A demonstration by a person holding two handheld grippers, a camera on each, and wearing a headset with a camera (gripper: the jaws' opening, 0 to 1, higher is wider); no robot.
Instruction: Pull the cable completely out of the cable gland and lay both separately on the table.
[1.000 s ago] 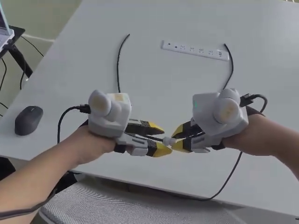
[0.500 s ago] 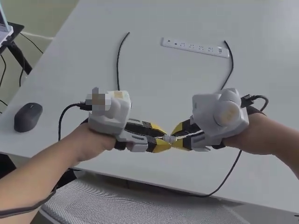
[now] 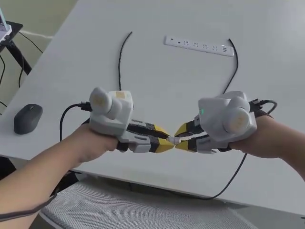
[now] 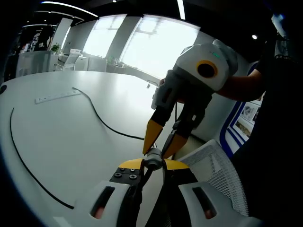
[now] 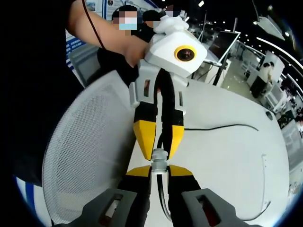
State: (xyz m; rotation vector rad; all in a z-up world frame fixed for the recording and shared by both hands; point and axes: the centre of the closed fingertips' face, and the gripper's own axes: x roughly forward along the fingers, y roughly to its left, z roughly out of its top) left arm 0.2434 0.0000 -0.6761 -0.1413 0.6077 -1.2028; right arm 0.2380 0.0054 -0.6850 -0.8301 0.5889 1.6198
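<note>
Above the near edge of the desk (image 3: pixel 190 81), at six o'clock, the left gripper (image 3: pixel 166 141) and right gripper (image 3: pixel 180 139) have drawn tip to tip. Both are pinched narrow on the cable gland (image 3: pixel 174 140). The cable (image 5: pixel 162 194) looks still threaded through it, so the pull appears not yet begun.

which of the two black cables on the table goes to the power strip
The right-hand cable, joined to the right end of the power strip; the left cable ends free on the table.
</note>
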